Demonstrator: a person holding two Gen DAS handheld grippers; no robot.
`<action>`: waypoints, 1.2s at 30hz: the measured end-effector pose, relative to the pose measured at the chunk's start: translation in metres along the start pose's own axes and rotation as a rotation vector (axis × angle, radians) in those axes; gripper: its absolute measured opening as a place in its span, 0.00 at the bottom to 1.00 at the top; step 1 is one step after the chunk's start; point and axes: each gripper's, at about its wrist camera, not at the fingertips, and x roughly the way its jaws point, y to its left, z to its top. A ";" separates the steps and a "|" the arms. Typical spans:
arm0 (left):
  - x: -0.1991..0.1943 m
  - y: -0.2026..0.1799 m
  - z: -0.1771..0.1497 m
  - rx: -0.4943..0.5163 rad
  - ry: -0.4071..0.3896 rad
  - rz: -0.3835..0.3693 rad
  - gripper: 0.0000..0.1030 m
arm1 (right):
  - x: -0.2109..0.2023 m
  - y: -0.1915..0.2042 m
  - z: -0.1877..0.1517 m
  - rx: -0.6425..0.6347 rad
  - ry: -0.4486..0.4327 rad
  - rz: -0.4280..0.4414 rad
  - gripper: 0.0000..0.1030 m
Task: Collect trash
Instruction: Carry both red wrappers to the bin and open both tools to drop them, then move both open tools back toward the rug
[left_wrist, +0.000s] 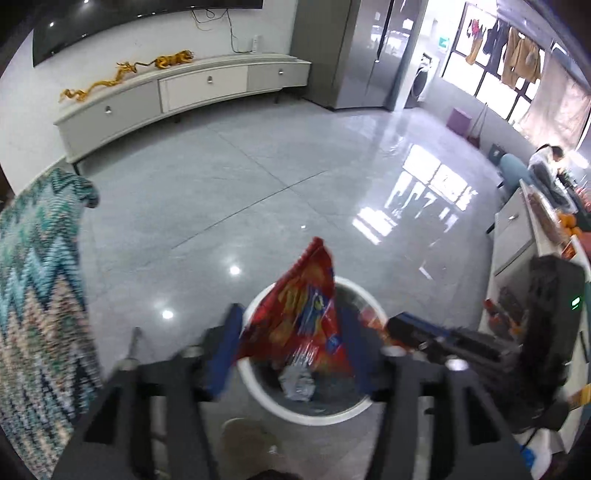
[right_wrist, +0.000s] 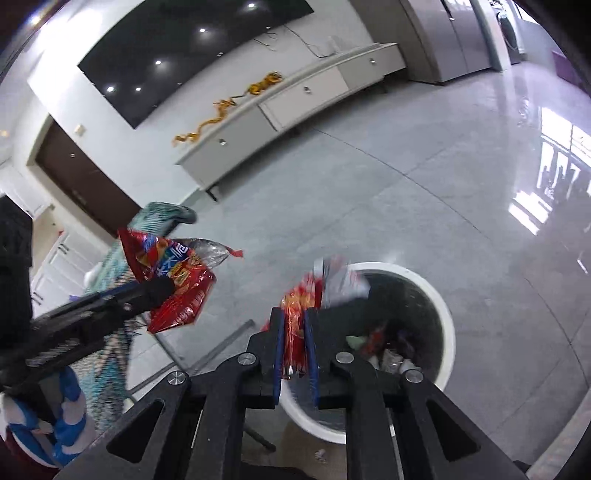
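My left gripper has its blue-padded jaws spread wide around a red snack bag, which hangs over the white-rimmed trash bin. Whether the pads still touch the bag I cannot tell. In the right wrist view the left gripper shows at the left with that red bag, beside the bin. My right gripper is shut on a crumpled red and silver wrapper at the bin's near rim. The bin holds several wrappers.
A zigzag-patterned blanket lies at the left. A long white TV cabinet stands along the far wall. A white counter with oranges and a person stand at the right. The grey tiled floor stretches ahead.
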 end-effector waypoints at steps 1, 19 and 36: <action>0.000 -0.001 0.001 -0.002 -0.002 -0.010 0.58 | 0.001 -0.003 0.000 0.006 0.002 -0.010 0.15; -0.072 0.028 -0.012 -0.091 -0.102 0.046 0.58 | -0.044 0.009 0.007 -0.013 -0.076 -0.066 0.27; -0.212 0.194 -0.080 -0.311 -0.337 0.357 0.58 | -0.069 0.154 0.009 -0.294 -0.095 0.069 0.44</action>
